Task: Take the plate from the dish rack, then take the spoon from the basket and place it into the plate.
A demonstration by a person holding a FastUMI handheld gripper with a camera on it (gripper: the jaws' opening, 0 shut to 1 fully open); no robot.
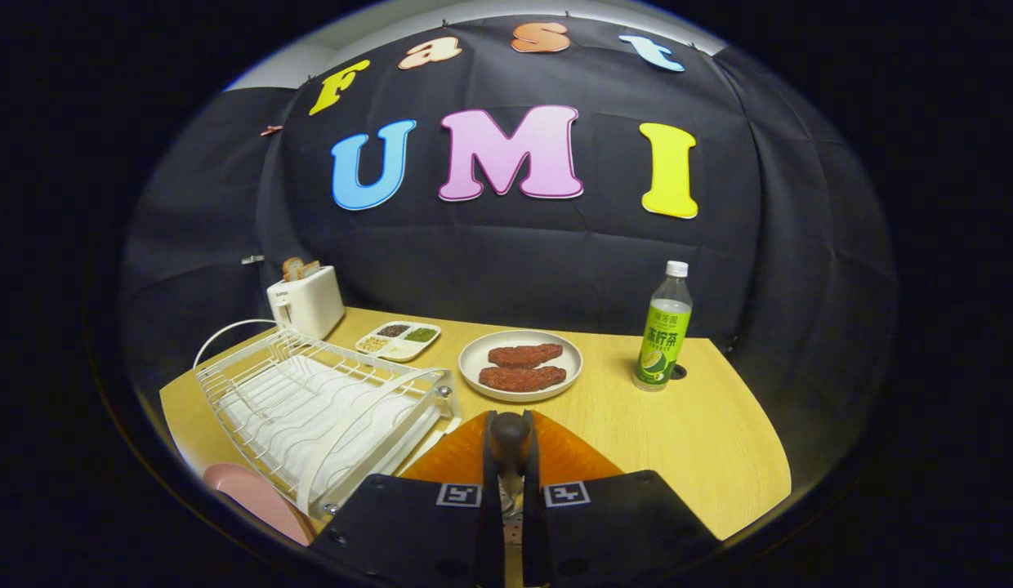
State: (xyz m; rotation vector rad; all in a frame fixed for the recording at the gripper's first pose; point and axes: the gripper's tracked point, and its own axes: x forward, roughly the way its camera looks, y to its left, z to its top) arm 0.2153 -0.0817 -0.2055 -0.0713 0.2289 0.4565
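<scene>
Now jaws tight on spoon (510,437)

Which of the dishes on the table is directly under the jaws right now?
The ribbed orange plate, lying under the gripper, whose jaws are shut on a dark spoon handle. The round plate holding meat and the sectioned tray sit farther off.

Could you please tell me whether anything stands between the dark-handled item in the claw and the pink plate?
Possibly: the claw is shut on the dark brown rounded handle, and the pink round plate lies past the near corner of the white wire dish rack, which juts between them.
</scene>
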